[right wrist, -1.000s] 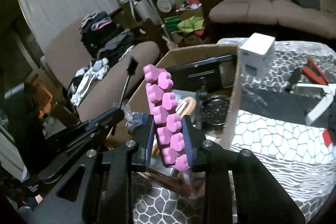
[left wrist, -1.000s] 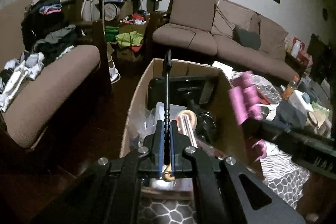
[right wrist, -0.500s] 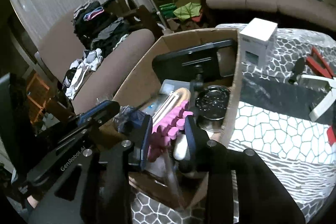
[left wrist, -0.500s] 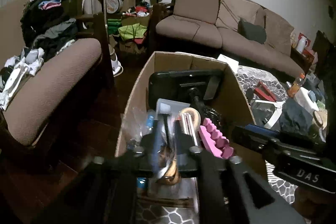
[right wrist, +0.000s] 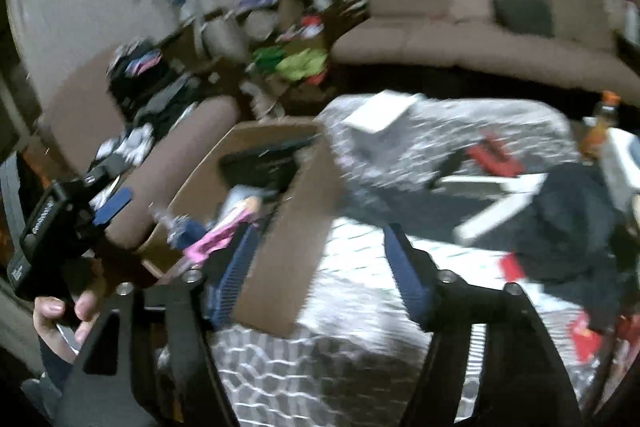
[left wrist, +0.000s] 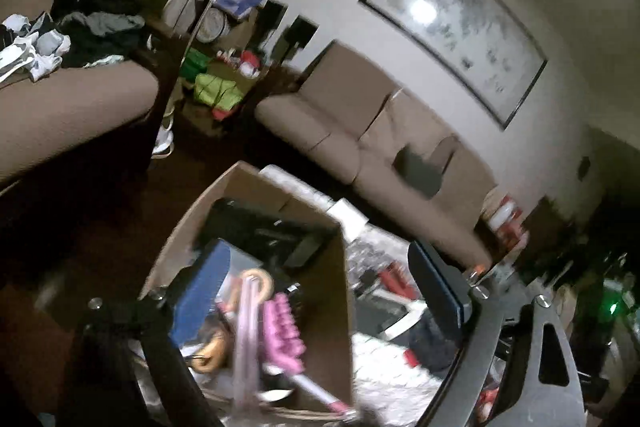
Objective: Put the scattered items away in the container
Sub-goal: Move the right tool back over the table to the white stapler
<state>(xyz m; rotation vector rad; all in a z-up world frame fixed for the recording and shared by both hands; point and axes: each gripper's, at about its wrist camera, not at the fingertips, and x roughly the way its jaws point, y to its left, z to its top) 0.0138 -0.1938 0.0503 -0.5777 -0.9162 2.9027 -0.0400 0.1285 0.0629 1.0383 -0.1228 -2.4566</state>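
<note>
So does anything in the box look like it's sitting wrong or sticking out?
Yes. A pink-handled rod pokes over the near edge of the cardboard box rather than lying inside. The pink foam piece rests loosely on top of the pile. Motion blur hides finer detail.

One cardboard box [left wrist: 320,291], one pink foam piece [left wrist: 282,323], perhaps two sofas [left wrist: 360,131].

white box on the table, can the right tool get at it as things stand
Probably yes. The right tool is open and empty, and the white box lies on the patterned cloth beyond the carton, with nothing on top of it.
</note>
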